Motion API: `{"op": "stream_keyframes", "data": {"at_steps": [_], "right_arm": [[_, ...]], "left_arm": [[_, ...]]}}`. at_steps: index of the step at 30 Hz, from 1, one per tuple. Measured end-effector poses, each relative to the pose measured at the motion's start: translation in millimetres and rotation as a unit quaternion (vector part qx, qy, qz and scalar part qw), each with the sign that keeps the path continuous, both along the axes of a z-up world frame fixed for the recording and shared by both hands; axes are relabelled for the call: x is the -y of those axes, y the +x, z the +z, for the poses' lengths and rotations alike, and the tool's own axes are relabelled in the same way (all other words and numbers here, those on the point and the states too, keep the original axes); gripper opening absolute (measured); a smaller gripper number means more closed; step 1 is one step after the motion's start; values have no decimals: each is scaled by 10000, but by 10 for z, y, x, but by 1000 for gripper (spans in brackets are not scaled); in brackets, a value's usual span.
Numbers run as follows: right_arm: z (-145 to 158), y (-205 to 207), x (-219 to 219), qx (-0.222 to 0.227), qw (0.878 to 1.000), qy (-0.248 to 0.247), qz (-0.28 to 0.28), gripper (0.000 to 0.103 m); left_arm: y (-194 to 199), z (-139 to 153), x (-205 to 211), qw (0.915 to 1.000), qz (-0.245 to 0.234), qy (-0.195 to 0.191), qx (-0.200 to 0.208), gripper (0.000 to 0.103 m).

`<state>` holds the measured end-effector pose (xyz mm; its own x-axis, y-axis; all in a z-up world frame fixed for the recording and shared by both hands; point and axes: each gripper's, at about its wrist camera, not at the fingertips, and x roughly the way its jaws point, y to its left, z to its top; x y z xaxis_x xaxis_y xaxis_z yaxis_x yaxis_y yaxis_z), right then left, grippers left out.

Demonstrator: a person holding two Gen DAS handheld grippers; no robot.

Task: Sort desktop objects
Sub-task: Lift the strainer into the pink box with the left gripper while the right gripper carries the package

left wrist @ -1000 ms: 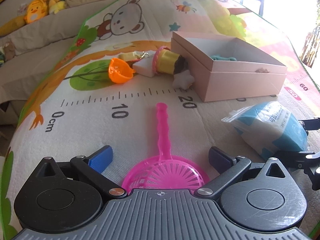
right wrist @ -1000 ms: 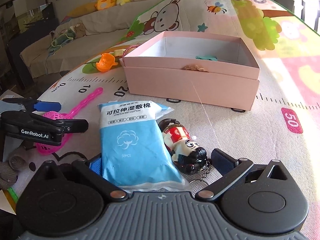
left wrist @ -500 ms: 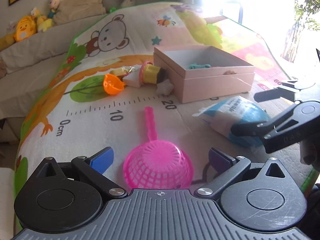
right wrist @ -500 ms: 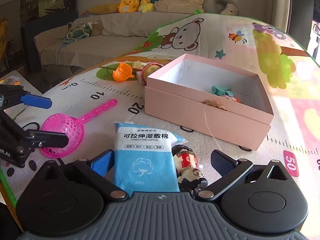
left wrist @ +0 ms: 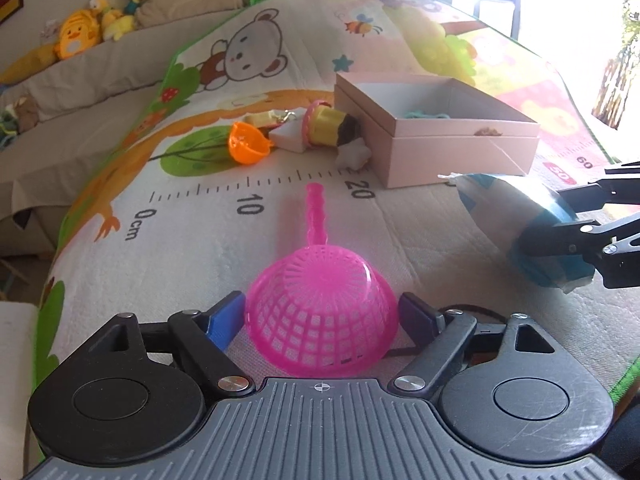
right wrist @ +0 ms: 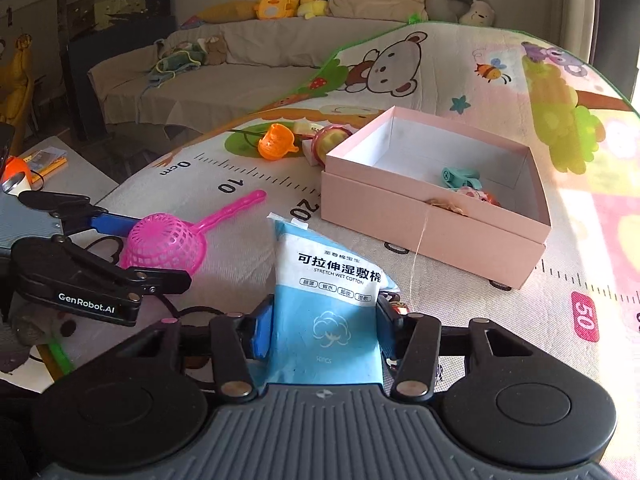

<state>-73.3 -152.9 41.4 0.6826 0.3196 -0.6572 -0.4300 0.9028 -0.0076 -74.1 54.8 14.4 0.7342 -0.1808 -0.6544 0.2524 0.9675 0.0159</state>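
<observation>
A printed play mat (right wrist: 500, 80) with a cartoon bear and a ruler scale is seen spread over a table, with a sofa (right wrist: 248, 64) holding plush toys (right wrist: 276, 0) behind it. In the right wrist view, a blue and white packet of stretch wet cotton (right wrist: 326, 300) is clamped between the two fingers of the right gripper (right wrist: 322, 330), which are pressed against its sides; the packet is tilted upward, and its top corner is pointed toward the open pink box (right wrist: 436, 216). The box is set on the mat just beyond the packet, and a teal item (right wrist: 458, 176) and a small pink item (right wrist: 474, 194) are lying inside it. To the left, a pink toy strainer (right wrist: 168, 240) is seen with its mesh bowl between the spread fingers of the left gripper (right wrist: 140, 250). In the left wrist view, the strainer (left wrist: 322, 312) is turned dome upward with its handle pointed away along the mat; the left gripper (left wrist: 322, 318) is held open around the bowl, and whether the pads are touching it cannot be told. Beside the far-left corner of the box (left wrist: 440, 136), an orange scoop (left wrist: 246, 146), a yellow and pink toy (left wrist: 326, 126) and a white star shape (left wrist: 352, 156) are clustered together.
</observation>
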Motion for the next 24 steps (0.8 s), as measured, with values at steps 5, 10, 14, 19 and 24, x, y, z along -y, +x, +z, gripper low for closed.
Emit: {"op": "stream_keyframes", "data": {"at_steps": [5,10,14,19,24], "right_arm": [[180,84,120,-280,9987,390,-145,49],[1068,-11,454,176,9874,1567,121,49],[1929,-21,762,1121,9663,2316,83,49],[2281,348,948,1620,9572,2352,-467,49],[1669,1142,867,942,9738,1719,-1149,49]], "left_arm": [[-124,325,72,9987,-265,-58,440,87],[-154,1099,155,9853,-494,-11,1633,88],[34,1659,305,9654,-449,-36,2567,88],[683,1727,647,9692,-400,-292,2412,88],[1318,1111,1003,9832,-708,-659,1547,88]]}}
